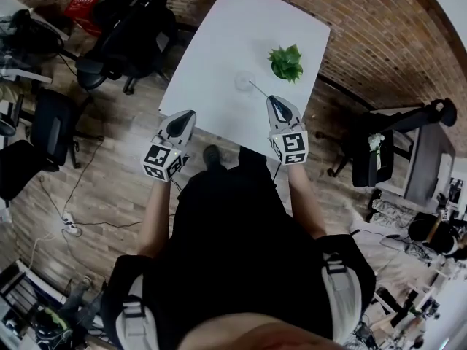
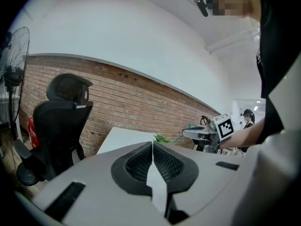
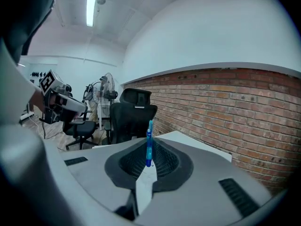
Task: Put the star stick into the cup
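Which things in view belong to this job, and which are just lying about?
For the job:
- star stick, clamped in the right gripper
- clear cup on the white table

Lying about:
- potted plant
- black office chair
- red crate
- left gripper, shut and empty

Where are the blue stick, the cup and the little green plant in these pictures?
blue stick (image 3: 149, 147): right gripper view, on its blue shaft between the jaws.
cup (image 1: 238, 83): head view, on its clear rim.
plant (image 1: 286, 61): head view, on its leaves.
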### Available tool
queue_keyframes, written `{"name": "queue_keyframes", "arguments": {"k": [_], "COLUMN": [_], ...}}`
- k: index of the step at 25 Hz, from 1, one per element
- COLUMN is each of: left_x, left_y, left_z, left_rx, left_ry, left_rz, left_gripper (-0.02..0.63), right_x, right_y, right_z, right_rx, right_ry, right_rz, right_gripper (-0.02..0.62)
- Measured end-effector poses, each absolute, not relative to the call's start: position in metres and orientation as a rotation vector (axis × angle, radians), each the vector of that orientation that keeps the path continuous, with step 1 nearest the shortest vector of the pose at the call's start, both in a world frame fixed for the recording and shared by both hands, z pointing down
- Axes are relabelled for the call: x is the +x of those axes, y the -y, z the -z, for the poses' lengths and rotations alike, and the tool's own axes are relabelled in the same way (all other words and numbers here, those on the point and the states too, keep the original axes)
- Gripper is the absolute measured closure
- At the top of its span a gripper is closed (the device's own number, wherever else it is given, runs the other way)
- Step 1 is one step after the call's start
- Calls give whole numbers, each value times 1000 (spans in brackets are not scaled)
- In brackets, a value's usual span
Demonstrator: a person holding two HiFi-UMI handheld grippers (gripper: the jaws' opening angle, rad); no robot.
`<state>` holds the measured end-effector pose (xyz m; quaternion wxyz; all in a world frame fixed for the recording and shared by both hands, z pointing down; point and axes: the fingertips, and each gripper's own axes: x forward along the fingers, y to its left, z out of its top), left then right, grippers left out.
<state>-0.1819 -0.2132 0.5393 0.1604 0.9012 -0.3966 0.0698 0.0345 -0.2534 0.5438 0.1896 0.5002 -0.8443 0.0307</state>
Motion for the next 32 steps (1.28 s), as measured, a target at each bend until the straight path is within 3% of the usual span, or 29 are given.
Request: {"name": "queue_keyframes", "arguments": {"k": [32], "left_x": [-161], "left_y": [245], "left_z": [-548], "left_rx": [2481], "left_ry": [1203], "left_rz": [-323], "left_gripper": [583], "right_x": [36], "right_y": [310], "right_z": [-607], "right_rx": [1258], "right_ry": [2389], "right_rz": [-218], "right_gripper": [586]}}
